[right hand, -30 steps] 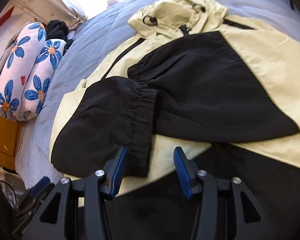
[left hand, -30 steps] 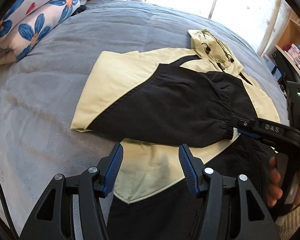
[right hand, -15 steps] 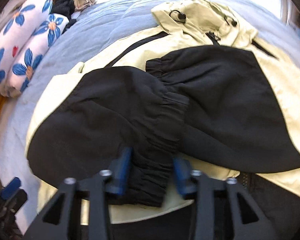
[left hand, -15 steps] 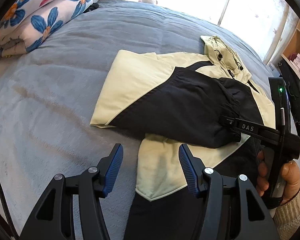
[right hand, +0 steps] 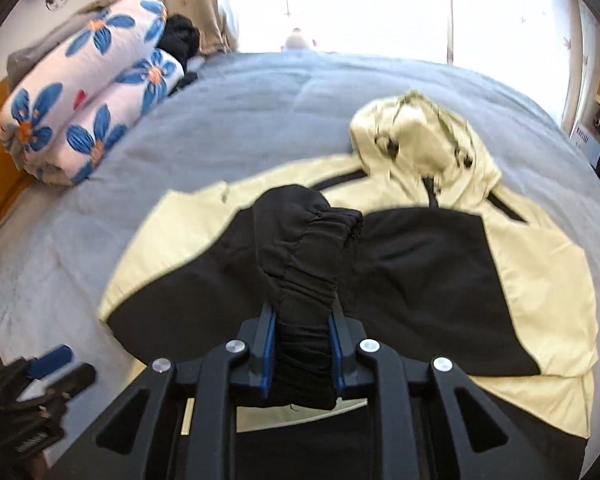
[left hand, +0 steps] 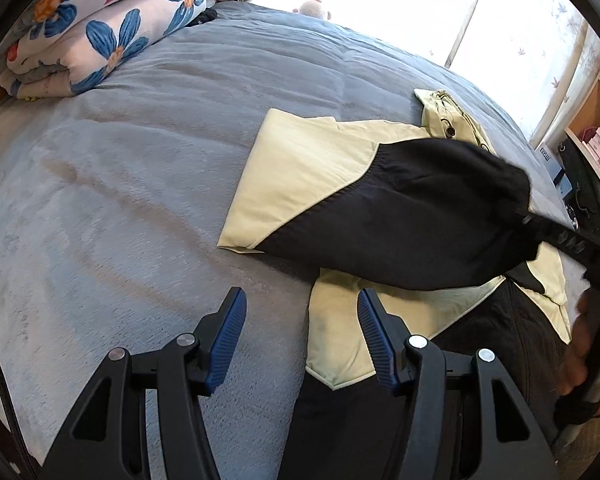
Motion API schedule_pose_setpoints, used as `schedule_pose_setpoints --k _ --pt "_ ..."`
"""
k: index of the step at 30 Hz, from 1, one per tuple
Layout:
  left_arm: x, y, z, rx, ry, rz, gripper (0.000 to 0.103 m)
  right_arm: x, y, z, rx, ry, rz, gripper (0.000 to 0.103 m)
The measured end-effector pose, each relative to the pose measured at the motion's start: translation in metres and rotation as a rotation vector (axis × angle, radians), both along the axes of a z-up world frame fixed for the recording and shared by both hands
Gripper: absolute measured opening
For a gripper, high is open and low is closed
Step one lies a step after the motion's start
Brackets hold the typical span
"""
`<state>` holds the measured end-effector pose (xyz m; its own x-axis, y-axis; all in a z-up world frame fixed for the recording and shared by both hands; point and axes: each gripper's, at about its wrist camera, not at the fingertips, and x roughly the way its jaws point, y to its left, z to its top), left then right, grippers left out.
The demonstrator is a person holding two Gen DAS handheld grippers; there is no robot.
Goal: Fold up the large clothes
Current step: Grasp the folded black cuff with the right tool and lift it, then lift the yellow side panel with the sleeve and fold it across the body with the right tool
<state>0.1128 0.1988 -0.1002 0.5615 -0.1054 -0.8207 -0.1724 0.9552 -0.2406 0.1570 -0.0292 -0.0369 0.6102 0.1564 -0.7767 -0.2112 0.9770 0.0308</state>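
A cream and black hooded jacket (left hand: 312, 168) (right hand: 540, 272) lies spread on the grey bedspread (left hand: 140, 180). Its black left sleeve (right hand: 304, 248) is raised off the jacket body. The jaws of my right gripper (right hand: 302, 318) are closing, and their pads press on the sleeve's gathered cuff. In the left wrist view that gripper (left hand: 532, 220) reaches in from the right edge and holds the sleeve (left hand: 420, 220) up. My left gripper (left hand: 300, 294) stands open and holds nothing. It hangs over the bedspread at the jacket's lower left edge.
A rolled floral quilt (left hand: 92, 28) (right hand: 88, 112) lies at the bed's far left with dark clothes behind it. A soft toy (left hand: 312, 6) sits by the bright window. Wooden shelves (left hand: 592, 120) stand to the right. Bare bedspread stretches left of the jacket.
My right gripper closed on the sleeve cuff and lifted it off the jacket. My left gripper slid left, from over the jacket's hem to its edge.
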Motion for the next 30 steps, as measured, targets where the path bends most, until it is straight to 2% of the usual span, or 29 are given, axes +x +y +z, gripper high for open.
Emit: schedule_pose_setpoints --k 7,18,23,30 --pt "-0.002 -0.001 0.001 0.006 -0.007 -0.008 0.056 -0.001 -0.005 0.032 -0.028 -0.091 -0.016 0.021" --pt "0.000 -0.007 -0.002 0.021 0.004 -0.012 0.056 0.014 -0.060 0.045 -0.066 -0.126 -0.116 0.021" --pt "0.001 -0.012 -0.004 0.022 0.012 -0.019 0.056 0.010 -0.058 0.056 -0.075 -0.159 -0.079 0.021" --pt "0.001 -0.015 -0.002 0.031 0.014 -0.032 0.056 -0.001 -0.028 0.075 -0.093 -0.220 0.030 0.021"
